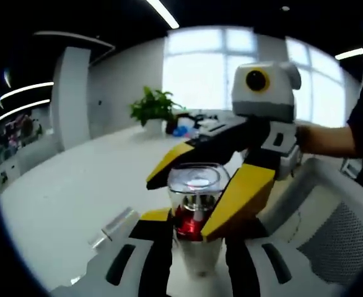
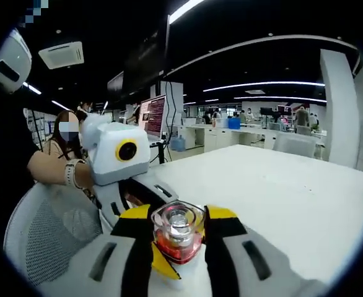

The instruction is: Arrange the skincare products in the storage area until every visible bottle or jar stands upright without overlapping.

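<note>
A clear-capped bottle (image 1: 195, 210) with a red collar is held upright over the white surface (image 1: 64, 198) at the 6 o'clock edge of both views. It is clamped low by the left tongs (image 1: 191, 238), while the cap (image 2: 178, 224) is pinched by the right tongs (image 2: 180, 238). Its lower body is hidden behind the jaws. A small clear object (image 1: 114, 226) at 8 o'clock is hard to make out

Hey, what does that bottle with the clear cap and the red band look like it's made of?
The bottle has a glossy see-through cap, likely clear plastic or glass, judging by the highlights. The red band looks like shiny metallic foil or lacquered plastic. The pale body below seems frosted.
</note>
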